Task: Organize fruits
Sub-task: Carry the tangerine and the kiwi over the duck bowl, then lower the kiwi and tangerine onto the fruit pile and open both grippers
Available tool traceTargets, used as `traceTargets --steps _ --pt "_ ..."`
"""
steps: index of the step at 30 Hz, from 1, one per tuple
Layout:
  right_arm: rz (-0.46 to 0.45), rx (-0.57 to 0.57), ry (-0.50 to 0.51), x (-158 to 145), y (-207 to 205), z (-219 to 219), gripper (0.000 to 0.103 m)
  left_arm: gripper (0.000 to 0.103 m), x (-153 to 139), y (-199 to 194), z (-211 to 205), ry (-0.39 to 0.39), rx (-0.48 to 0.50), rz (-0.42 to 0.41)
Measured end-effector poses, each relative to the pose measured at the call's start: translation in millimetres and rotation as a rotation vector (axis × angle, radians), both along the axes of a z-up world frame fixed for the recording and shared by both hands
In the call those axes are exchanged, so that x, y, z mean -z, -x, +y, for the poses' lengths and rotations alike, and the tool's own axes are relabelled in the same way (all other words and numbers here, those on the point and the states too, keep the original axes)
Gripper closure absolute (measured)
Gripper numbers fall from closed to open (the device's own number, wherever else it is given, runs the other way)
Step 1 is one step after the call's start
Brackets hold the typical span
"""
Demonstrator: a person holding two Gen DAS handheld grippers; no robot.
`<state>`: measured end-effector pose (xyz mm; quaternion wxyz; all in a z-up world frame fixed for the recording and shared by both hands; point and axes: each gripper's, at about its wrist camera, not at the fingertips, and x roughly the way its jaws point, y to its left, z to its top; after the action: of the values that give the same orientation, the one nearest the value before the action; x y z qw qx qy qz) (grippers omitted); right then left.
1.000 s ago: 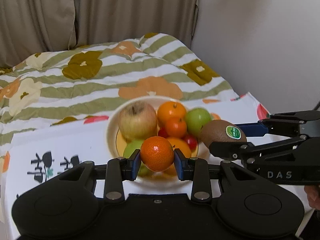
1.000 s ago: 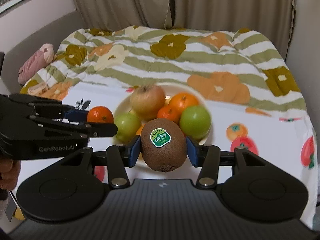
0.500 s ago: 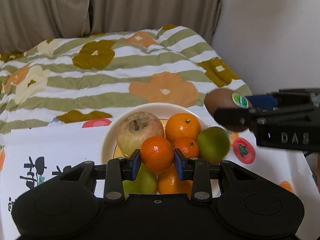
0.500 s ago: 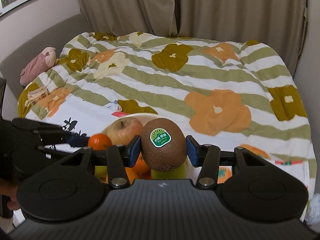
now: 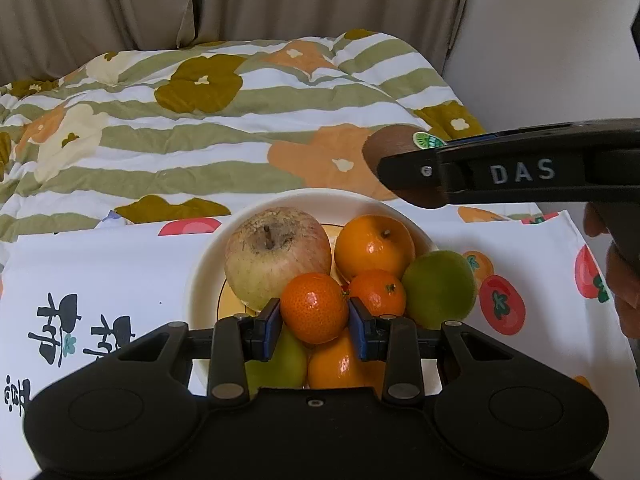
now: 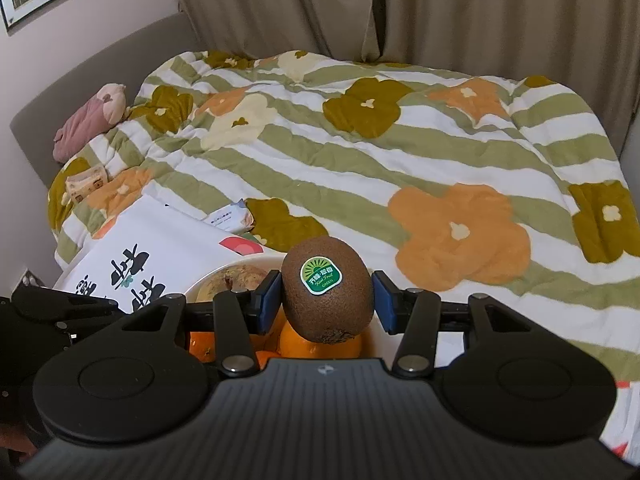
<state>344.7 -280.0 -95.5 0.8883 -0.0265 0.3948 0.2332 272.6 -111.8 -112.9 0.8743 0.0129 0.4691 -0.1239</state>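
Note:
My left gripper (image 5: 314, 316) is shut on a small mandarin (image 5: 314, 306) and holds it over the near side of a cream bowl (image 5: 200, 276). The bowl holds a pale apple (image 5: 276, 256), an orange (image 5: 374, 246), a small mandarin (image 5: 378, 292), a green fruit (image 5: 440, 288), and more fruit below. My right gripper (image 6: 326, 300) is shut on a brown kiwi (image 6: 328, 292) with a green sticker. In the left wrist view the kiwi (image 5: 394, 148) hangs above the bowl's far right rim. In the right wrist view the bowl (image 6: 212, 280) sits just below the kiwi.
The bowl stands on a white fruit-print cloth (image 5: 100, 280) laid on a bed with a striped floral quilt (image 6: 400, 152). A pink plush toy (image 6: 90, 120) and small packets (image 6: 86, 182) lie at the bed's left. Curtains and a wall are behind.
Both grippers have moved forward over the bowl. The right gripper with the kiwi has risen and shifted toward the bowl's far right side. Both grips are unchanged.

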Motion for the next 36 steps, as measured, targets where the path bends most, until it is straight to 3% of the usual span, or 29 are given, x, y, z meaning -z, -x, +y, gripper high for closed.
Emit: traceTargets --steps 1,3,4,5,26,30,36 --pt "0.004 -0.005 0.002 1 -3 1 0.040 0.060 0 -1 -1 0.000 -0.001 -0.001" --pt "0.016 -0.015 0.001 3 -8 2 0.040 0.042 -3 0 -2 -0.018 -0.007 -0.017" --pt "0.022 -0.021 0.000 5 -10 2 0.040 0.021 -4 1 0 -0.017 -0.006 -0.028" --pt "0.026 -0.026 0.000 5 -13 3 0.040 0.013 -6 2 1 -0.008 -0.008 -0.040" --pt "0.165 -0.184 0.038 40 -68 31 0.037 0.013 -17 12 22 -0.015 -0.086 -0.065" --pt "0.157 -0.176 -0.010 35 -65 25 0.028 0.013 -20 16 24 -0.018 -0.096 -0.069" --pt "0.151 -0.122 -0.042 23 -49 14 0.028 0.013 -30 29 27 -0.007 -0.105 -0.095"
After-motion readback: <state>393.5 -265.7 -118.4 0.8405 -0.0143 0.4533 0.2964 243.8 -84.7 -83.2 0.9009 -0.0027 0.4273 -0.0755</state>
